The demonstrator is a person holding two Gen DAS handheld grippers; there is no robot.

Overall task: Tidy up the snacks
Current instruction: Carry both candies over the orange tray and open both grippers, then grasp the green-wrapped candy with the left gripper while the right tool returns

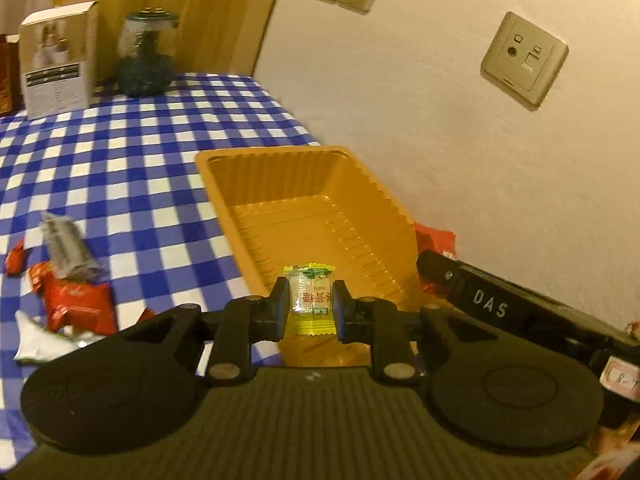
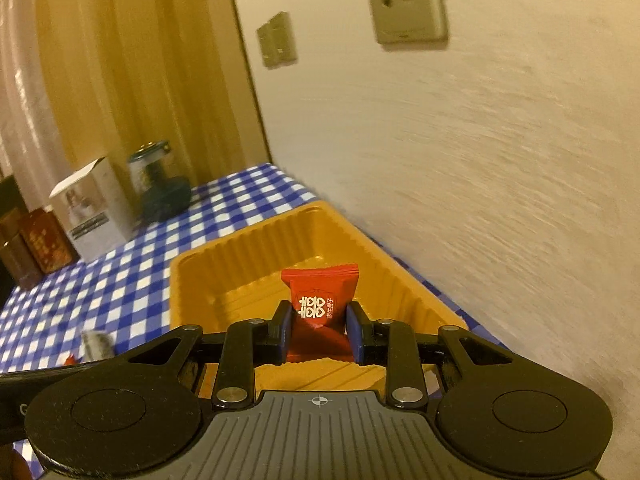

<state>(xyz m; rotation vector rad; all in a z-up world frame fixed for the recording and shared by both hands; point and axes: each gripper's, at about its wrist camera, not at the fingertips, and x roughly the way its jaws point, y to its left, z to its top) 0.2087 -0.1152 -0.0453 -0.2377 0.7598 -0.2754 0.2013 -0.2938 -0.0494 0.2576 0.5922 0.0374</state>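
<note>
A yellow-wrapped candy (image 1: 311, 300) is pinched between the blue pads of my left gripper (image 1: 310, 307), which is shut on it above the near end of the yellow plastic tray (image 1: 280, 168). In the right wrist view my right gripper (image 2: 317, 328) is shut on a red candy packet (image 2: 318, 300) with white characters, held over the same tray (image 2: 192, 280). The right gripper's body (image 1: 488, 304) shows at the tray's right side in the left wrist view. Several loose snacks, red packets (image 1: 76, 304) and a grey packet (image 1: 66, 246), lie on the checked cloth to the left.
The tray stands on a blue-and-white checked tablecloth (image 1: 132, 184) close to a cream wall (image 1: 460, 160) with sockets. At the back stand a white carton (image 1: 56, 64), a dark glass jar (image 1: 146, 56) and brown boxes (image 2: 36, 244). A white wrapper (image 1: 38, 340) lies near left.
</note>
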